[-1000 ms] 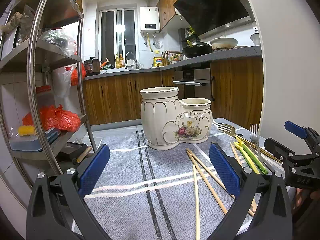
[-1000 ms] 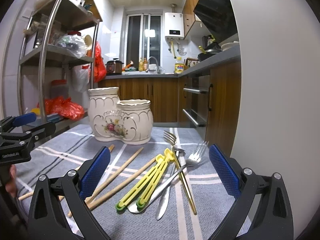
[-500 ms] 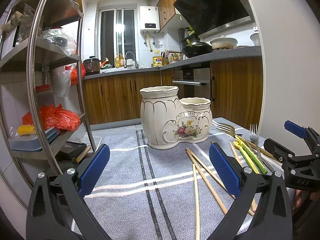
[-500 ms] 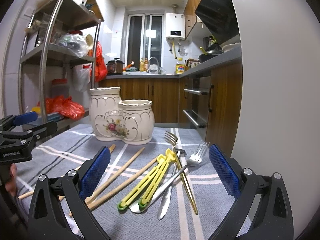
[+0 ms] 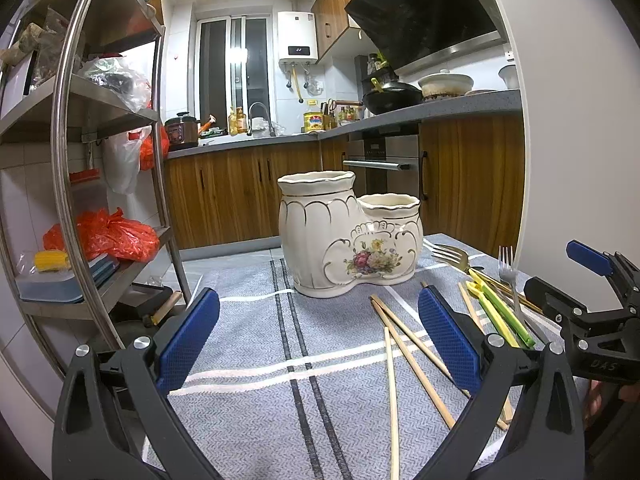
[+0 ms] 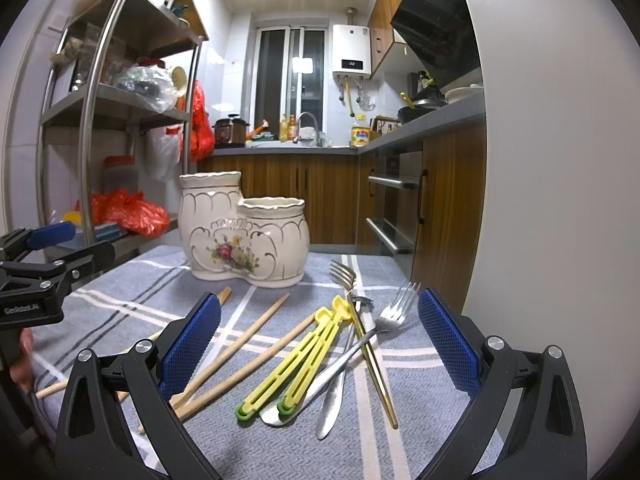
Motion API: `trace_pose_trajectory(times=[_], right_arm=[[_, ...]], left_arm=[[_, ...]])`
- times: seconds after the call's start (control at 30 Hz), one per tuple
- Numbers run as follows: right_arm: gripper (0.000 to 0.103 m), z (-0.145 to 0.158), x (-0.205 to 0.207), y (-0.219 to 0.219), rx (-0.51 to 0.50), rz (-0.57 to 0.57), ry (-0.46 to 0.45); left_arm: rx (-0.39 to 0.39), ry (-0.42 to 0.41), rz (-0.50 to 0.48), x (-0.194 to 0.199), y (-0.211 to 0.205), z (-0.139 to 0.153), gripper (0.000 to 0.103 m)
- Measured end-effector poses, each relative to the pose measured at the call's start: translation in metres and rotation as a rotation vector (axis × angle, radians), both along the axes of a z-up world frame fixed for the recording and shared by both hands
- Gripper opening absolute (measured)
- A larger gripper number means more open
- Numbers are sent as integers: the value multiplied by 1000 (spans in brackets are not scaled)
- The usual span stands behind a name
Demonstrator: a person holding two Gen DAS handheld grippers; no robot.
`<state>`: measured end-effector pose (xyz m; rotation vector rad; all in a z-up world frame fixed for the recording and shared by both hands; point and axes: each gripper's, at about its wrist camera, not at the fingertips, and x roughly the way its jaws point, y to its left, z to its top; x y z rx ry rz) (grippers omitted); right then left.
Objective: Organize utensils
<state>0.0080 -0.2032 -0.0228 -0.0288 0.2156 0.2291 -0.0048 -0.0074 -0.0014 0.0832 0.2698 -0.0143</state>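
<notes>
A white two-pot ceramic utensil holder (image 5: pixel 348 236) with a flower print stands on the grey striped cloth (image 5: pixel 256 344); it also shows in the right wrist view (image 6: pixel 244 232). Wooden chopsticks (image 5: pixel 404 340) lie in front of it (image 6: pixel 240 344). Yellow-green chopsticks (image 6: pixel 296 360), a gold fork (image 6: pixel 360 320), a silver fork (image 6: pixel 384 320) and a knife (image 6: pixel 336 392) lie to the right. My left gripper (image 5: pixel 318 336) is open and empty above the cloth. My right gripper (image 6: pixel 318 336) is open and empty, low over the utensils.
A steel shelf rack (image 5: pixel 68 160) with bags and boxes stands at the left. A white wall (image 6: pixel 540 200) closes the right side. Wooden kitchen cabinets (image 5: pixel 240 196) and an oven (image 5: pixel 380 172) lie beyond the table's far edge.
My right gripper has edged slightly forward and right over the utensils. The left gripper has barely moved. Both stay open.
</notes>
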Motion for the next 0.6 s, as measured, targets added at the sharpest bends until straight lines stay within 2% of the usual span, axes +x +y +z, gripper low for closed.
trace_pose_trajectory(times=[0.6], right_arm=[[98, -2, 1, 2, -8, 4, 4]], left_arm=[[-1, 1, 1, 1, 0, -1, 98]])
